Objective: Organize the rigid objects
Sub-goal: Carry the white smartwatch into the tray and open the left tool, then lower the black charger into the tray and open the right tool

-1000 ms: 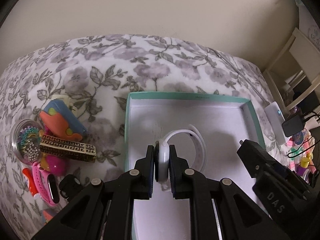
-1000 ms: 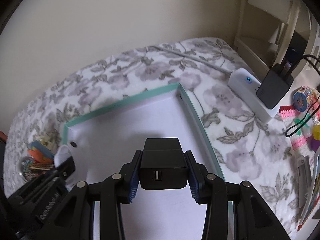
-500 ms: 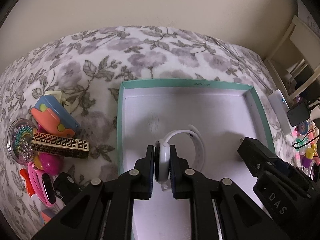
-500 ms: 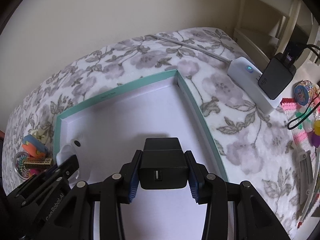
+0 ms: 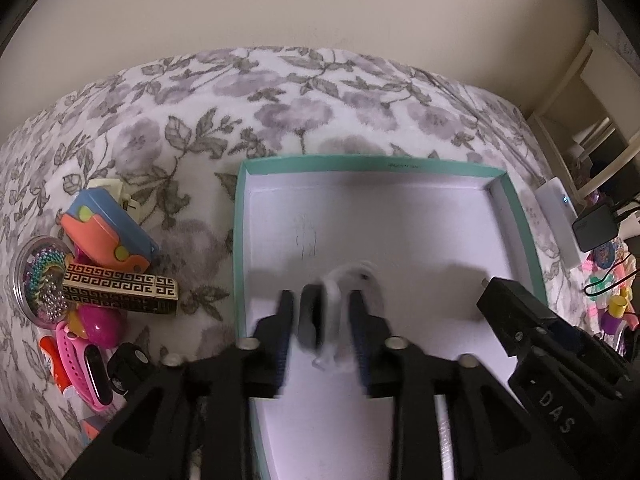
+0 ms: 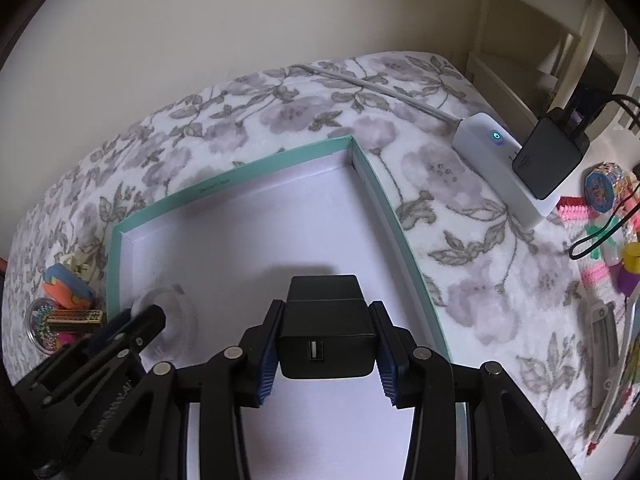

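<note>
A shallow white box with a teal rim (image 5: 360, 160) lies on a floral blanket. My left gripper (image 5: 320, 304) hangs over the box's left part and its jaws are opening. A white smartwatch (image 5: 334, 292), blurred, sits loose between them, clear of the pads. In the right wrist view the watch (image 6: 178, 308) shows as a pale blur by the left gripper (image 6: 148, 316). My right gripper (image 6: 328, 316) is shut on a black USB charger (image 6: 326, 340) above the box floor, inside the teal rim (image 6: 240, 184). Its black fingers (image 5: 504, 300) also show in the left wrist view.
Left of the box lies a pile: a blue-and-orange case (image 5: 108, 232), a black-and-gold patterned box (image 5: 120, 288), a clear bead dish (image 5: 40, 280) and a pink band (image 5: 88, 368). To the right sit a white power strip (image 6: 504, 168), a black adapter (image 6: 548, 160) and small toys.
The left jaws have spread apart and let go of the white smartwatch, which is now blurred between them. The right gripper still holds the charger in the same place.
</note>
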